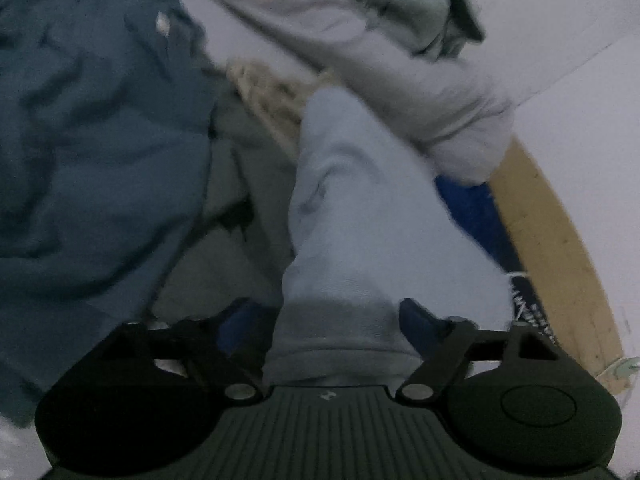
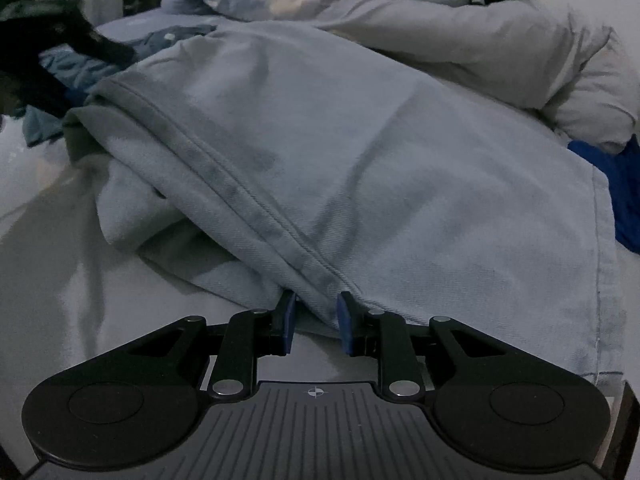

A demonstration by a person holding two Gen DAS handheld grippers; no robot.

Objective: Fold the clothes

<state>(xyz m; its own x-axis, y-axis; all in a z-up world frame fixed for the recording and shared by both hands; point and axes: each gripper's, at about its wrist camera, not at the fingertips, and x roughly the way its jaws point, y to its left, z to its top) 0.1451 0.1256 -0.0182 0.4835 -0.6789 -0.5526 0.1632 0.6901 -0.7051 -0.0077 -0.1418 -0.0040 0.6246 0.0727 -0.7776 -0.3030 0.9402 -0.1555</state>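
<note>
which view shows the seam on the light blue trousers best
The right wrist view: the trousers lie spread out, their double-stitched seam running to the right gripper. The left wrist view shows only a blurred, bunched trouser fold, no seam.

Lay across the middle of the right wrist frame: jeans (image 2: 360, 152) on the bed (image 2: 60, 280), quilt (image 2: 460, 40) behind, shirt (image 2: 80, 68) at upper left.

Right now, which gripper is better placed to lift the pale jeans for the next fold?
Probably right: the right gripper is clamped on the jeans at their seam. The left gripper only straddles the fabric, jaws apart.
</note>
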